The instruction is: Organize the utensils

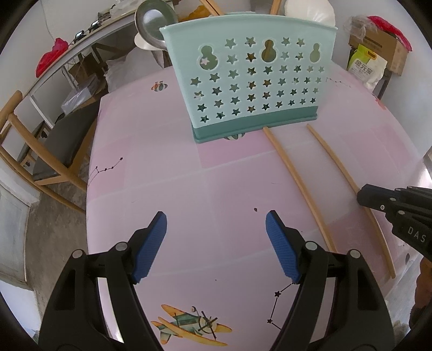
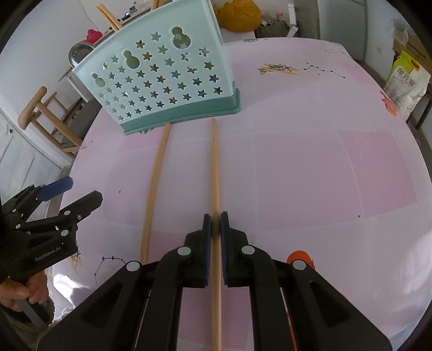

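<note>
Two long wooden chopsticks lie on the pink tablecloth in front of a teal utensil holder [image 1: 248, 78] [image 2: 164, 81] with star cut-outs. My right gripper [image 2: 216, 216] is shut on the right-hand chopstick [image 2: 214, 167], which runs between its blue pads. The other chopstick [image 2: 156, 183] lies free just to its left. In the left wrist view the pair shows as a nearer chopstick [image 1: 299, 186] and a farther chopstick [image 1: 348, 186], with the right gripper [image 1: 363, 195] at the farther one. My left gripper [image 1: 216, 221] [image 2: 78, 193] hovers open over bare cloth, left of both chopsticks, holding nothing.
The pink tablecloth [image 1: 167, 175] [image 2: 310, 167] has printed planes and star lines. A wooden chair [image 1: 29, 151] stands off the table's left edge. A metal bowl [image 1: 155, 23] and bags sit behind the holder. A yellow-green bag [image 2: 406, 81] stands beyond the table's far right edge.
</note>
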Demonstrator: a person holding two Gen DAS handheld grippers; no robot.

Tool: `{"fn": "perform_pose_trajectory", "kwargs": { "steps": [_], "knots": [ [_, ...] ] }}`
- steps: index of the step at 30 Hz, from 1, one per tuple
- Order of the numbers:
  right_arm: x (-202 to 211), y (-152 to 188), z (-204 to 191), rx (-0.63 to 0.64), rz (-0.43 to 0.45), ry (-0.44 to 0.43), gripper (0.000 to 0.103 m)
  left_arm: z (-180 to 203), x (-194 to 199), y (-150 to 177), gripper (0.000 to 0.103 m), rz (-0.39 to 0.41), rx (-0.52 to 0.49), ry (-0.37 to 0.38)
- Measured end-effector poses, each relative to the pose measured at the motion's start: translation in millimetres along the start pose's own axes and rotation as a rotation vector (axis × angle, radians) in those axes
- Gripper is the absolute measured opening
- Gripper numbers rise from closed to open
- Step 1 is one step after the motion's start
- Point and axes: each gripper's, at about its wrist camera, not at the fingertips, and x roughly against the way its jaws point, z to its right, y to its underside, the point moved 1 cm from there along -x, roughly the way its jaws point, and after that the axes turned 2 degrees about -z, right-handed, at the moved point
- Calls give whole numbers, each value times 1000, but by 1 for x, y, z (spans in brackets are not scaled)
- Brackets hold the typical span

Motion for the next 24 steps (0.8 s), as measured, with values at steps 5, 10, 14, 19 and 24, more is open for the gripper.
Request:
{"fn": "perform_pose_trajectory", "kwargs": {
  "steps": [5, 10, 14, 19, 24],
  "knots": [
    [0, 0, 2, -5, 4, -7, 7, 5, 1, -2, 72, 5, 10, 56],
    [0, 1, 3, -12, 8, -13, 7, 26, -1, -3, 70, -5, -29, 197],
    [1, 2, 2, -16, 12, -18, 7, 48, -6, -1, 55, -19, -94, 217],
    [1, 2, 4, -22, 15, -23, 7, 59, -10, 2, 33, -3, -119, 210],
    [1, 3, 5, -24, 19, -27, 7, 57, -14, 4, 4, -25, -113, 211]
  ]
}}
